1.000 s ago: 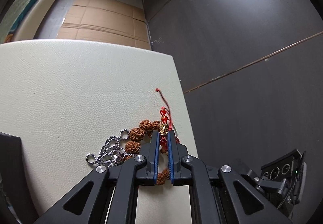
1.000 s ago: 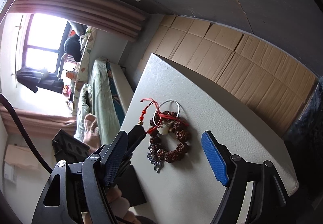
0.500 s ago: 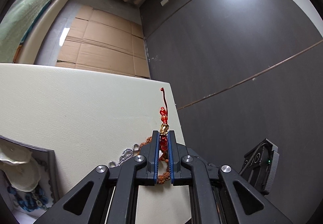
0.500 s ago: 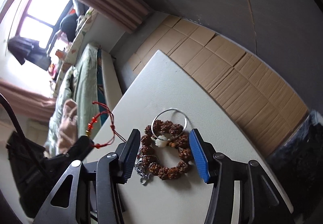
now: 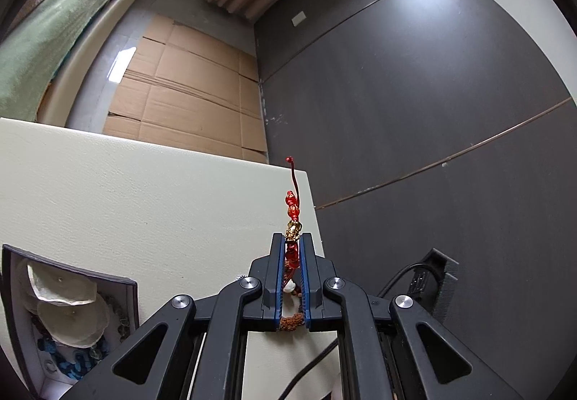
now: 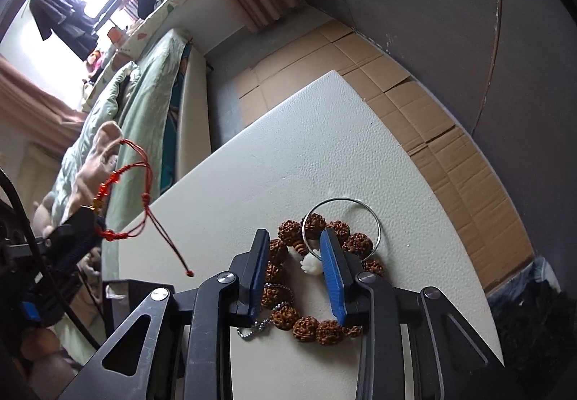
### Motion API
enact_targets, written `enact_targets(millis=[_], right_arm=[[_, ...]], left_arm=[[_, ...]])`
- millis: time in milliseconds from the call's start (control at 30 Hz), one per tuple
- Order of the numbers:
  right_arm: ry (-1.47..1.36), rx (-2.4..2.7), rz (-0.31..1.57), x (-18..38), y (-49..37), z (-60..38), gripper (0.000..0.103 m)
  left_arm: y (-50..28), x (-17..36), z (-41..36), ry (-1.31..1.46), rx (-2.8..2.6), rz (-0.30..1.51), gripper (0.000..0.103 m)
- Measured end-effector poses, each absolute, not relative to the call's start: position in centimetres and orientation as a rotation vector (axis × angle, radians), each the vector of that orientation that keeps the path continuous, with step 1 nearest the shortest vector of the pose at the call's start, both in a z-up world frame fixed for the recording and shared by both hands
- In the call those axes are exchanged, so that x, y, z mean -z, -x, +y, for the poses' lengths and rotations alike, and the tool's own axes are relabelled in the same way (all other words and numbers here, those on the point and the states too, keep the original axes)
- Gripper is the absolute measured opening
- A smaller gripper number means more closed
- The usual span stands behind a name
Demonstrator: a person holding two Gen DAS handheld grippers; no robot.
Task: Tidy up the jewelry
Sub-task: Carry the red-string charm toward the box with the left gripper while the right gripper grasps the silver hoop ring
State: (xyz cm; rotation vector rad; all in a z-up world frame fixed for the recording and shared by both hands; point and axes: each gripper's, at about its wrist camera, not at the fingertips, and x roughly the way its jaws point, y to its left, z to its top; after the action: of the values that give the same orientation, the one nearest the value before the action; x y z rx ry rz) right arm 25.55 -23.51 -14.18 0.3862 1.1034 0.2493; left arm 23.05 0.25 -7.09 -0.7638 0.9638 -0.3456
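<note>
Your left tongs (image 5: 292, 248) are clamped on a red braided cord bracelet with red and gold beads (image 5: 293, 216), lifted clear of the cream textured counter (image 5: 144, 205); in the right wrist view its loop hangs in the air well left of the remaining pile. Your right tongs (image 6: 295, 256) stand open, their blue pads straddling a brown knobbly seed-bead bracelet (image 6: 317, 324) that lies on the counter, touching a thin silver bangle (image 6: 375, 220) and a silver ball chain (image 6: 252, 326). A dark open jewelry box (image 5: 72, 320) already holds pale shell pieces and blue beads. By appearances, sorting is partly done: the red bracelet awaits placing, three pieces remain.
</note>
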Motion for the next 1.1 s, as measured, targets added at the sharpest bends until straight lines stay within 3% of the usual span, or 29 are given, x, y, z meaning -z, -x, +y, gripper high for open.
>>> enact_targets(millis=[300,433,533,867,1100], right_arm=[[-0.218,-0.184,1.095,13.7,-25.2,-21.9,0.026],[-0.172,-0.163,1.099,13.7,-24.9,-21.8,0.008],[-0.192,-0.17,1.097,13.6,-24.7,-22.4,0.002],[-0.447,-0.302,1.013,11.3,-23.5,-24.4,0.002],[-0.344,-0.255,1.04,11.3,-23.8,-22.8,0.002]], left_arm=[[-23.3,7.3,0.6,0.77,0.34,0.963,0.008],[-23.4,7.5,0.4,0.764,0.336,0.966,0.008],[-23.5,7.4,0.4,0.764,0.333,0.969,0.008],[-21.6,6.1,2.1,0.729,0.309,0.941,0.008],[-19.9,5.3,4.2,0.704,0.275,0.914,0.008]])
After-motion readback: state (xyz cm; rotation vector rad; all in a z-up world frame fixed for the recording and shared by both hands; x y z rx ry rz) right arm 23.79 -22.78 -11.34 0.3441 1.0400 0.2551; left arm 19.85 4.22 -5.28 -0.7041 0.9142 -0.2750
